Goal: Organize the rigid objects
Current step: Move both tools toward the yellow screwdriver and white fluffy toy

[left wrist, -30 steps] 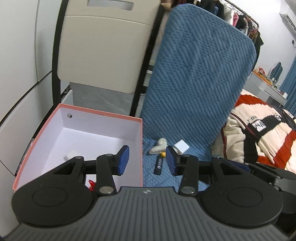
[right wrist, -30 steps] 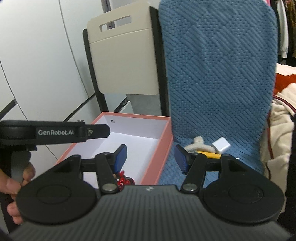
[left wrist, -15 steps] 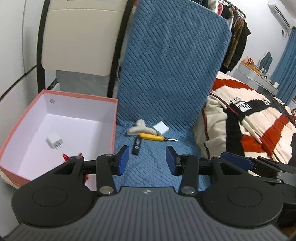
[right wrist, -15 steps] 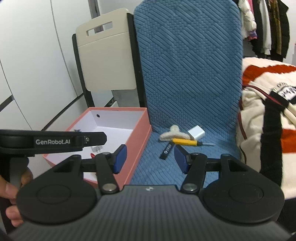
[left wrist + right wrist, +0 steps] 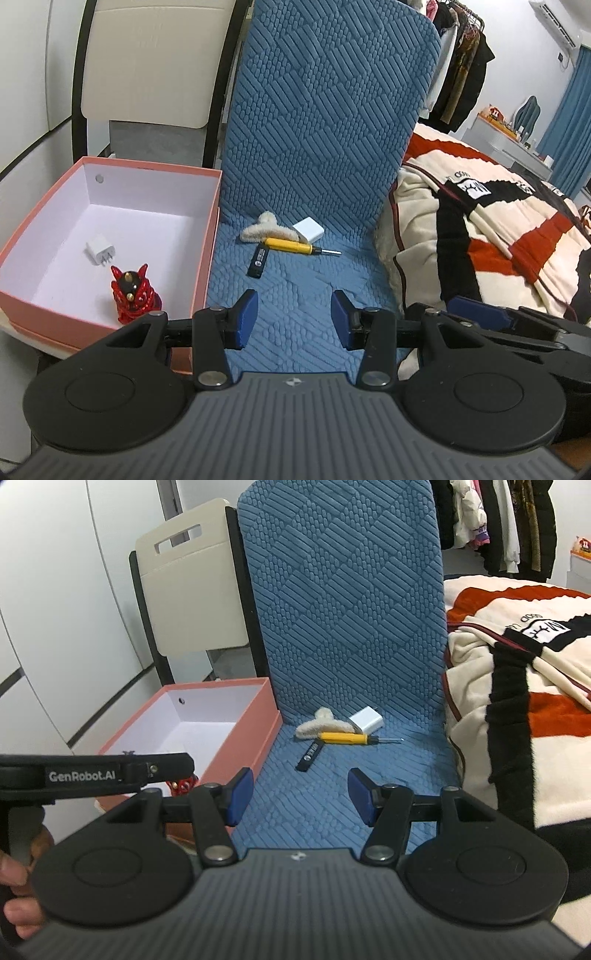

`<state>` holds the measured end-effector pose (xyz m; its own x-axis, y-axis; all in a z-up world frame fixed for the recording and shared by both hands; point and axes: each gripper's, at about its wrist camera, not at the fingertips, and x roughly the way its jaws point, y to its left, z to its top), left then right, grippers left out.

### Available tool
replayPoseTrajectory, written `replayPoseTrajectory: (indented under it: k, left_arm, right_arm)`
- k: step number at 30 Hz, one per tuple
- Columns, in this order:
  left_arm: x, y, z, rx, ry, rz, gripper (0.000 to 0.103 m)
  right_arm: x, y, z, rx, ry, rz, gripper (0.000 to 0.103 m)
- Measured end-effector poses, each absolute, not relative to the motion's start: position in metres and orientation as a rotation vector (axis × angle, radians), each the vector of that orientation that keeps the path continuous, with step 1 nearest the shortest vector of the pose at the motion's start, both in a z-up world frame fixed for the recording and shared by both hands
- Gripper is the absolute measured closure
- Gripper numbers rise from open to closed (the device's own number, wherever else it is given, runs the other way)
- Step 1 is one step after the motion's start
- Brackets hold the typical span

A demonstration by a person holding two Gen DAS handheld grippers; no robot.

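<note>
Both claws, left claw (image 5: 294,319) and right claw (image 5: 301,796), hang half-open and empty before the box (image 5: 212,221); beside it, the screwdriver (image 5: 291,245) could roll if nudged.

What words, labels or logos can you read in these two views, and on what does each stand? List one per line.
"GenRobot.AI": white print on the side of the left gripper, seen in the right wrist view.
Black flat stick: round logo and print, too small to read.
Blanket: black patch with white characters, not legible.
</note>
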<state>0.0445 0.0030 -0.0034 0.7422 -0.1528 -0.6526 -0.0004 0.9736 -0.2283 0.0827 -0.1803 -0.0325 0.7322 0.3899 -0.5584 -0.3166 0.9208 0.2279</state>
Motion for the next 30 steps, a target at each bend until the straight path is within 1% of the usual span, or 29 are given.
replayPoseTrajectory:
  k: [7,16,22,30]
  left_arm:
    - [0.037,-0.007,-0.011,-0.217,0.739,-0.099,0.053]
    - [0.05,-0.02,-0.027,-0.196,0.758,-0.159,0.053]
    - [0.072,-0.026,-0.049,-0.175,0.776,-0.2,0.053]
    - [0.123,-0.031,-0.086,-0.182,0.789,-0.207,0.053]
  right_arm:
    - [0.064,-0.198,-0.039,0.136,0.628,0.382,0.043]
    - [0.063,-0.213,-0.063,0.156,0.637,0.356,0.043]
    - [0.073,-0.221,-0.074,0.171,0.623,0.329,0.043]
    - [0.106,-0.219,-0.098,0.164,0.63,0.297,0.043]
